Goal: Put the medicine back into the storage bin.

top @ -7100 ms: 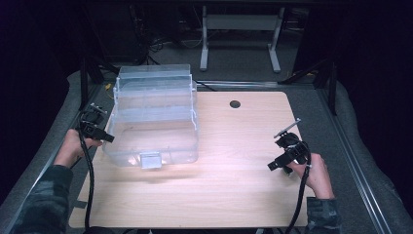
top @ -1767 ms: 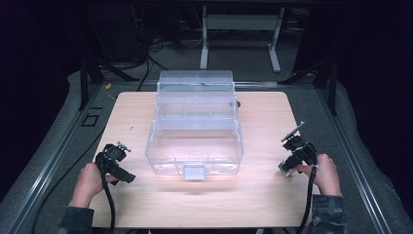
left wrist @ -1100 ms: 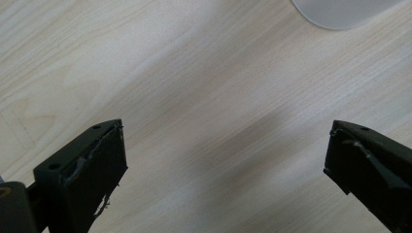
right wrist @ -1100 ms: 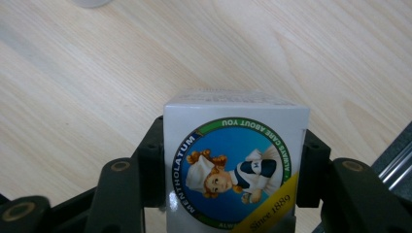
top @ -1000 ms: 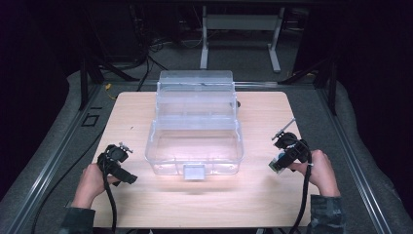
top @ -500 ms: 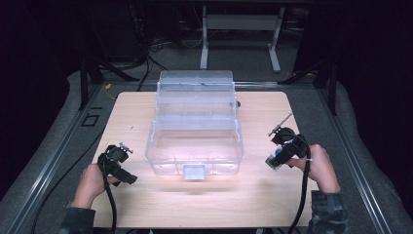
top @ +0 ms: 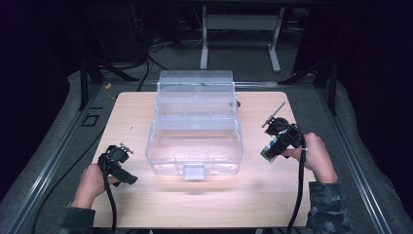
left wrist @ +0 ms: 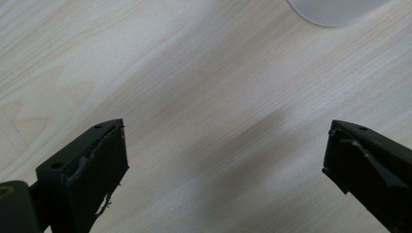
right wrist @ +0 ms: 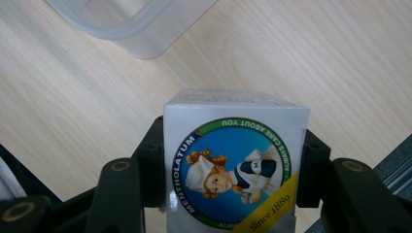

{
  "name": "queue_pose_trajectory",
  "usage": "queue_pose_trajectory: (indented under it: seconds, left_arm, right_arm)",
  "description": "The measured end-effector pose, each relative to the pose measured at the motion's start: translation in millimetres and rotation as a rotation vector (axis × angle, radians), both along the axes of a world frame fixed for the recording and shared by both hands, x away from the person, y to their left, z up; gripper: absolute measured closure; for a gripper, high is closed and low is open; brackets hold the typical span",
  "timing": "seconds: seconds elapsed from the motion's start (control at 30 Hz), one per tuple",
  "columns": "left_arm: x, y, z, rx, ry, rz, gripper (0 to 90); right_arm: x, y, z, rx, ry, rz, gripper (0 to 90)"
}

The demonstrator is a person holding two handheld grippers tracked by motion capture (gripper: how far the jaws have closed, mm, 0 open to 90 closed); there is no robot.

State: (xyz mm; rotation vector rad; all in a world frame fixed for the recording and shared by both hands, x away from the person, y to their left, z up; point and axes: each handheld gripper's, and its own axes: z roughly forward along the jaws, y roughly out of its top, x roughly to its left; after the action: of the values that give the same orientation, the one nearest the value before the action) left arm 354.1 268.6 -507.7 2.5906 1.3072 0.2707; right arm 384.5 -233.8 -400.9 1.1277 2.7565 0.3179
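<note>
A clear plastic tiered box (top: 195,127) stands on the wooden table (top: 253,195), its lid raised at the back. My right gripper (top: 269,152) hovers to the right of the box, shut on a small white Mentholatum carton (right wrist: 235,167) with a round blue picture; the carton (top: 268,151) points toward the box's right wall. A corner of the box (right wrist: 128,26) lies ahead of that carton. My left gripper (top: 127,179) rests low at the front left of the box, jaws wide apart over bare wood with nothing between its fingers (left wrist: 92,165).
A small dark round thing (top: 238,104) lies on the table behind the box's right side. Grey padded edging (top: 355,161) surrounds the table. A white frame stand (top: 238,24) is on the dark floor beyond. Bare wood lies in front of the box.
My right gripper, with the carton, has risen and moved a little left toward the box over the last second. The left gripper has stayed put.
</note>
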Motion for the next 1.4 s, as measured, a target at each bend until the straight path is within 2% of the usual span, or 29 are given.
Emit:
queue_pose_trajectory:
  seconds: [0.07, 0.17, 0.2, 0.23, 0.27, 0.3, 0.37, 0.43, 0.47, 0.5, 0.53, 0.57, 0.67, 0.7, 0.73, 0.77, 0.8, 0.83, 0.97, 1.0, 1.03, 1.07, 1.1, 1.23, 1.27, 1.3, 1.33, 1.37, 1.4]
  left_arm:
    - [0.0, 0.1, -0.1, 0.001, 0.001, 0.002, 2.0]
    - [-0.1, 0.0, -0.1, 0.002, 0.001, -0.003, 2.0]
    - [-0.2, -0.1, 0.0, 0.003, 0.001, -0.002, 2.0]
    - [-0.3, -0.3, -0.1, 0.003, 0.002, -0.001, 2.2]
    - [-0.4, -0.4, -0.2, 0.002, 0.003, -0.001, 2.3]
    - [-0.3, -0.5, -0.1, 0.004, 0.002, -0.004, 2.4]
    - [-0.4, -1.0, 0.0, 0.004, 0.004, -0.004, 2.7]
    - [-0.4, -1.1, -0.1, 0.003, 0.004, -0.005, 2.6]
    - [-0.4, -1.0, 0.0, 0.003, 0.004, -0.004, 2.6]
    - [-0.2, -0.8, -0.1, 0.002, 0.002, -0.004, 2.6]
    - [-0.3, -0.8, -0.1, 0.001, 0.001, -0.002, 2.6]
    - [-0.3, -0.7, 0.1, 0.002, 0.002, -0.006, 2.5]
    - [-0.5, -1.3, 0.0, -0.002, 0.005, -0.013, 2.2]
    - [-0.7, -1.8, -0.3, -0.004, 0.005, -0.011, 2.2]
    - [-0.6, -2.1, -0.4, -0.004, 0.004, -0.012, 2.2]
    - [-0.5, -2.1, -0.6, -0.004, 0.005, -0.013, 2.2]
    - [-0.4, -2.0, -0.7, -0.001, 0.006, -0.014, 2.2]
    - [-0.3, -1.8, -0.7, 0.000, 0.008, -0.014, 2.2]
    - [-0.6, -1.4, -0.5, -0.005, 0.005, -0.011, 2.2]
    - [-0.6, -1.4, -0.5, -0.006, 0.006, -0.012, 2.2]
    - [-0.6, -1.5, -0.7, -0.003, 0.006, -0.013, 2.3]
    - [-0.5, -1.7, -0.9, -0.001, 0.006, -0.013, 2.2]
    - [-0.4, -1.7, -1.1, 0.001, 0.008, -0.016, 2.3]
    - [-0.3, -1.6, -1.3, -0.001, 0.010, -0.017, 2.3]
    - [-0.3, -1.6, -1.3, -0.002, 0.009, -0.015, 2.3]
    - [-0.2, -1.3, -1.4, -0.002, 0.009, -0.017, 2.3]
    - [-0.2, -1.1, -1.4, -0.002, 0.009, -0.018, 2.3]
    - [-0.2, -1.0, -1.6, -0.002, 0.009, -0.018, 2.3]
    - [-0.3, -1.1, -1.7, -0.002, 0.010, -0.017, 2.2]
  right_arm:
    - [1.1, 3.0, 3.7, 0.011, -0.013, 0.004, 45.7]
    - [2.6, 8.2, 10.0, -0.007, -0.015, 0.019, 45.8]
    - [3.2, 9.6, 11.0, 0.006, -0.021, 0.023, 45.8]
    - [4.0, 11.0, 14.3, -0.012, -0.008, 0.028, 45.7]
    - [4.4, 12.2, 14.9, -0.011, -0.030, 0.028, 45.7]
    - [4.9, 13.8, 17.6, -0.032, -0.031, 0.029, 45.7]
    - [6.3, 15.6, 19.6, -0.012, -0.030, 0.035, 45.8]
    - [7.0, 17.8, 24.0, -0.033, -0.039, 0.038, 45.7]
    - [7.5, 18.3, 25.1, -0.017, -0.037, 0.040, 45.7]
    - [7.3, 19.8, 28.4, -0.055, -0.043, 0.036, 45.7]
    - [8.4, 20.2, 30.2, -0.040, -0.030, 0.046, 45.7]
    - [8.8, 21.0, 30.5, -0.035, -0.048, 0.046, 45.8]
    - [10.3, 24.1, 35.7, -0.033, -0.052, 0.051, 45.8]
    - [10.6, 25.6, 38.1, -0.053, -0.060, 0.051, 45.8]
    - [11.4, 26.8, 40.2, -0.039, -0.041, 0.056, 45.8]
    - [11.9, 28.3, 41.0, -0.037, -0.058, 0.063, 45.8]
    - [12.6, 29.9, 43.3, -0.043, -0.045, 0.064, 45.8]
    - [12.7, 31.8, 43.8, -0.048, -0.064, 0.063, 45.8]
    - [17.8, 37.7, 44.8, -0.018, -0.055, 0.079, 45.8]
    - [19.0, 39.8, 45.5, -0.038, -0.062, 0.079, 45.8]
    - [20.4, 41.6, 44.9, -0.023, -0.057, 0.084, 45.8]
    - [21.5, 44.0, 47.2, -0.046, -0.041, 0.087, 45.8]
    - [22.5, 45.9, 46.3, -0.041, -0.059, 0.091, 45.8]
    - [26.8, 54.0, 46.1, -0.011, -0.048, 0.105, 45.8]
    - [26.7, 57.3, 48.1, -0.054, -0.059, 0.101, 45.8]
    - [28.1, 58.8, 47.7, -0.027, -0.042, 0.111, 45.8]
    - [28.6, 61.3, 47.8, -0.030, -0.042, 0.115, 45.8]
    - [29.6, 62.8, 45.2, 0.018, -0.047, 0.127, 45.8]
    - [29.8, 65.4, 45.5, 0.014, -0.045, 0.129, 45.8]
